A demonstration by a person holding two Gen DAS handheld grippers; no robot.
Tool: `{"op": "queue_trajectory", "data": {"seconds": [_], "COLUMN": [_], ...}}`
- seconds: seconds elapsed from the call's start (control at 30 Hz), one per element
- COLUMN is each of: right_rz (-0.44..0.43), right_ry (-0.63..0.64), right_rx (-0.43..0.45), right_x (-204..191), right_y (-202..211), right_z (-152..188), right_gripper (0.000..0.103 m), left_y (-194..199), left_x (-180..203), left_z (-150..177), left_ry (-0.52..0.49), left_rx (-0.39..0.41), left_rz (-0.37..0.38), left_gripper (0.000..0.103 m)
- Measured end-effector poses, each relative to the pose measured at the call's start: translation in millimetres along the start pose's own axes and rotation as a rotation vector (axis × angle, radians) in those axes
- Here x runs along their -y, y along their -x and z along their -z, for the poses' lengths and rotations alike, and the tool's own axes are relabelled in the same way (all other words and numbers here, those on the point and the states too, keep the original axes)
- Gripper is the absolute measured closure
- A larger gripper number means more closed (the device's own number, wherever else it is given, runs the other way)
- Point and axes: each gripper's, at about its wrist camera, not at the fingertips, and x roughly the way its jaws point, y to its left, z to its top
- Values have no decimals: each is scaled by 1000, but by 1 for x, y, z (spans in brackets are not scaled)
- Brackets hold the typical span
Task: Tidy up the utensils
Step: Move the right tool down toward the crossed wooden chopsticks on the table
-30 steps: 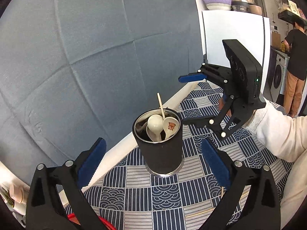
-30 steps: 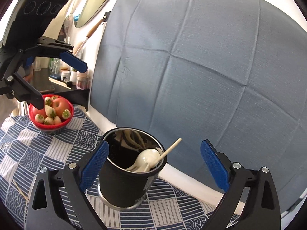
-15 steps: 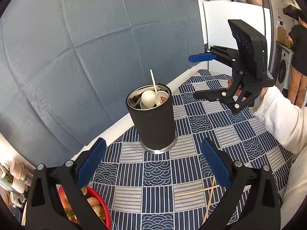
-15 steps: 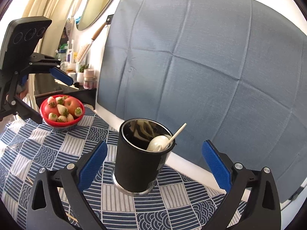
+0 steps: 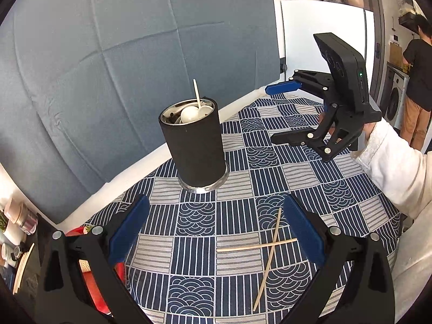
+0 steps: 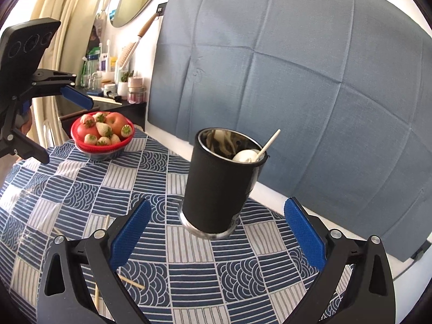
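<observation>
Two chopsticks [image 5: 270, 245] lie crossed on your blue patterned tablecloth [image 5: 243, 162], near the black utensil holder [image 5: 194, 145] — spoons and one stick inside it, contents hard to make out. Your left gripper [image 5: 216, 226] and right gripper [image 6: 216, 226] both gape, empty. A red fruit bowl [image 6: 101, 145] sits by the grey backdrop [image 6: 270, 67].

Holder [image 5: 195, 145] upright near the tablecloth's back edge.
Black, steel-rimmed; white spoons [image 5: 190, 113] and one chopstick [image 5: 197, 94] inside. Two chopsticks [image 5: 266, 245] lie crossed nearer the front.
</observation>
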Motion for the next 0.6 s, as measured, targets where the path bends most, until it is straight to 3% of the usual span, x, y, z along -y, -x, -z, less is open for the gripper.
{"op": "queue_trajectory", "data": {"seconds": [0.6], "right_rz": [-94], "right_ry": [95], "right_rx": [-152], "right_x": [-67], "right_y": [3], "right_z": [39], "right_gripper": [8], "left_y": [-9], "left_x": [27], "left_z": [56], "left_ry": [45], "left_rx": [-82], "left_rz": [44], "left_gripper": [6]}}
